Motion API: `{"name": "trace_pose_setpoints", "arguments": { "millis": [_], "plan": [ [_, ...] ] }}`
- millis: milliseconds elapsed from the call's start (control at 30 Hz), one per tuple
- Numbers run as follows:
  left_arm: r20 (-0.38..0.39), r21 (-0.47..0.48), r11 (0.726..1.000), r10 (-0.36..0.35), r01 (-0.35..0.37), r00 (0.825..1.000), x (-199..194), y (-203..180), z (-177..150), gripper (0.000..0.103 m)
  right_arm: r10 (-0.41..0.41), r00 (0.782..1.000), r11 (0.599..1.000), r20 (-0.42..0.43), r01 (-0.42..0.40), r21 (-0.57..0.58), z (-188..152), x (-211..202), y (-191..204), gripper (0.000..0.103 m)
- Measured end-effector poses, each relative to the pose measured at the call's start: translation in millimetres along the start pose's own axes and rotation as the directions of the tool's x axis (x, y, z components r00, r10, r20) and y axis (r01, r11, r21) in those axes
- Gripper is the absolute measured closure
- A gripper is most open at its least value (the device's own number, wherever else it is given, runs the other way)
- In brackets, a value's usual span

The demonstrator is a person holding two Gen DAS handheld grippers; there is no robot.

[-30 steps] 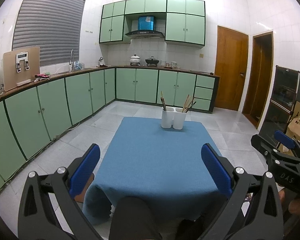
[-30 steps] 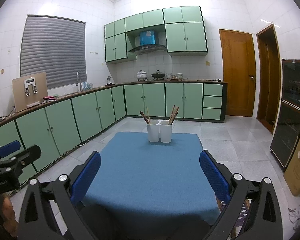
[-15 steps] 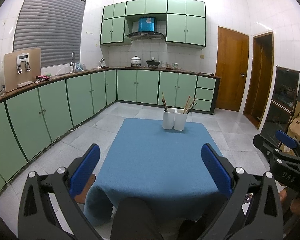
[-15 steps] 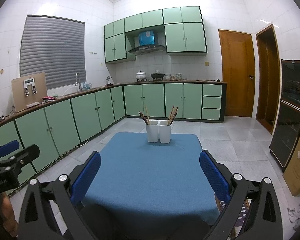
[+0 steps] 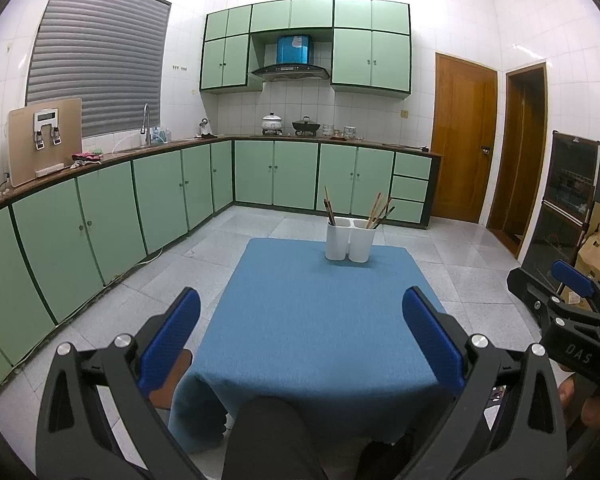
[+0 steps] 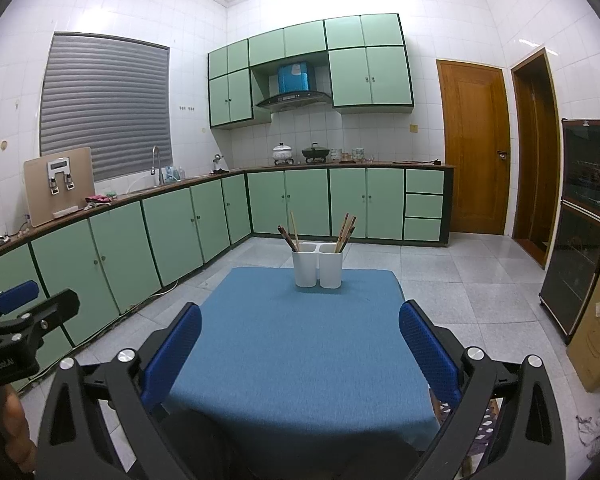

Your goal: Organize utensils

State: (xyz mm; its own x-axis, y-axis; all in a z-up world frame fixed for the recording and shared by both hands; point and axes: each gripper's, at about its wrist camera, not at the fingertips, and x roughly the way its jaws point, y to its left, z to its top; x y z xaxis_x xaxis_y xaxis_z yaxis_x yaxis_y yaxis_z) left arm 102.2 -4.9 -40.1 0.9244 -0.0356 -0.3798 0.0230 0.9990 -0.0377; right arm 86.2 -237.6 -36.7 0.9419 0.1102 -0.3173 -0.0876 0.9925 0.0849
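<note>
On the far edge of the blue tablecloth (image 5: 320, 320) stands a white two-cup holder (image 5: 350, 240), its two cups touching side by side. Sticks that look like chopsticks (image 5: 329, 210) lean in the left cup, and a looser bunch (image 5: 379, 211) fans out of the right cup; what kind of utensil each one is cannot be told at this range.

Seen from the left wrist, the left gripper (image 5: 301, 340) hangs over the near edge of the cloth with its jaws spread wide and nothing between them. Its blue pads (image 5: 168, 340) frame the cloth's near corners, and the holder sits well beyond them, a little right of the gap's middle. At the right rim of this view the right gripper (image 5: 572, 280) shows only in part, beside the cloth.

From the right wrist, the right gripper (image 6: 300, 354) also has its jaws wide apart and empty, blue pads (image 6: 428, 354) on either side of the cloth's near half. The holder (image 6: 318, 266) with its sticks (image 6: 346, 228) lies well ahead of the fingertips, close to the centre line between them. Left of the cloth, the left gripper (image 6: 18, 302) juts in from the edge
</note>
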Motion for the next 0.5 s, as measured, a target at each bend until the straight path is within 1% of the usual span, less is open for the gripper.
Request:
{"name": "trace_pose_setpoints", "arguments": {
  "millis": [500],
  "plan": [
    [0.001,-0.001,1.0,-0.001,0.001,1.0,-1.9,-2.9,0.4,0.005,0.0,1.0,1.0,0.003,0.0,-0.002,-0.8,0.1,-1.5,0.006]
  ]
}}
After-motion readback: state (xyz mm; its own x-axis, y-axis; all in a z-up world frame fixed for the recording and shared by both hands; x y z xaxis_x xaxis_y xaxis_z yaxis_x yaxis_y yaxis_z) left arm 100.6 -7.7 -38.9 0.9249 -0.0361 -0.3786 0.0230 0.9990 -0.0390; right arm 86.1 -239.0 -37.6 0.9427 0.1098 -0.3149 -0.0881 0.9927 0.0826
